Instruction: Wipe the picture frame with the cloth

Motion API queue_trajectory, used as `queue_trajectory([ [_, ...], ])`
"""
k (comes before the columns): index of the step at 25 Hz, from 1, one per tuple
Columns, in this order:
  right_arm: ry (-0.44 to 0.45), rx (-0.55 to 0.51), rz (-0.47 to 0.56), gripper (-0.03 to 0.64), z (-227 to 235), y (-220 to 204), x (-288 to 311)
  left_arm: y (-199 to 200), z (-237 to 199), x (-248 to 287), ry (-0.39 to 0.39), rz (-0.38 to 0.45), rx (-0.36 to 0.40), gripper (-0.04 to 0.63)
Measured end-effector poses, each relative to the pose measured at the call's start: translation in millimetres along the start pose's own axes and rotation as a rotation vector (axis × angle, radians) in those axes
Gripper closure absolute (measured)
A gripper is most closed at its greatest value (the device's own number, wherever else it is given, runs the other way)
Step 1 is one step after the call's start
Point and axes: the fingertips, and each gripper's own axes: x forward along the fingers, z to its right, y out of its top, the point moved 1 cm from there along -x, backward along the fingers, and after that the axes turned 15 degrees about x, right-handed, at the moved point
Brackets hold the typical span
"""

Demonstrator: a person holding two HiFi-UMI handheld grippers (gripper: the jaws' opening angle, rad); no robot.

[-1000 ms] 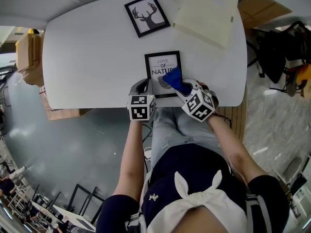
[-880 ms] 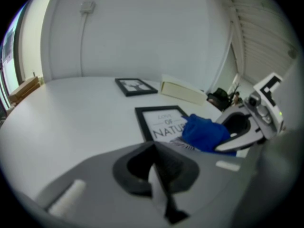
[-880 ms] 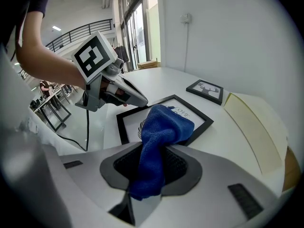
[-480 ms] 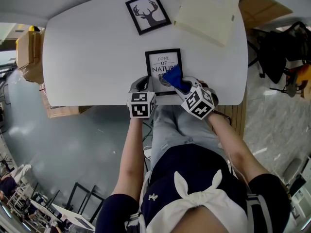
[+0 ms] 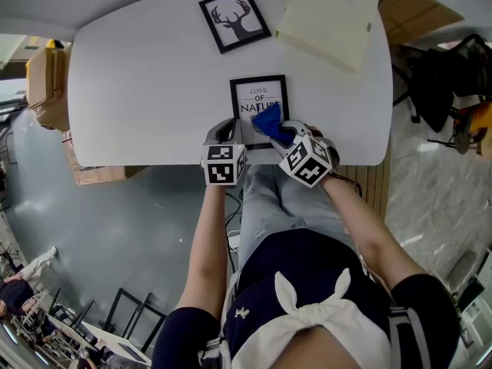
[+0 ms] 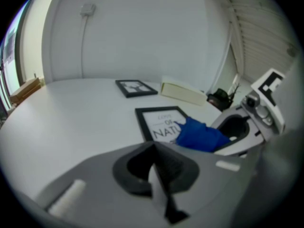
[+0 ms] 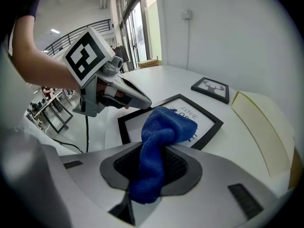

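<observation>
Two grippers sit at the near edge of the white table, both at the picture frame. It lies flat w/ its long axis running straight away from the person, short near edge close to the table edge. Right gripper is clamped on the blue cloth: its own view shows the cloth bunched betw. the jaws, free end flopping fwd onto the glass over the near-right part of the print. Left gripper has its jaws together w/ nothing betw. them; its tip is at the frame's near-left corner, prob. steadying it, tho contact can't be confirmed. Key relation: the frame is directly ahead of the right gripper and a bit to its left, so most of the uncovered glass lies fwd & left of the cloth, along the long axis. Right side is the only one carrying cloth, so strokes likely run away from the body and across. Wiping looks under way, far half prob. not yet reached. Risk: frame sliding on the smooth top if the left gripper isn't pressing. Farther back, well apart: a deer frame and a cream board.
</observation>
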Motion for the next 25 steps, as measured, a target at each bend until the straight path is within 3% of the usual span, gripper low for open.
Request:
queue_trajectory([
  [19,0.043,-0.094,-0.020,0.512,-22.7,14.2,20.1,-0.1,-0.1,-0.3,0.008,0.002,-0.023,0.592],
  [25,0.075,-0.070,-0.004,0.512,-19.9,13.8,21.2,-0.6,0.1,0.4,0.008,-0.001,-0.023,0.592],
])
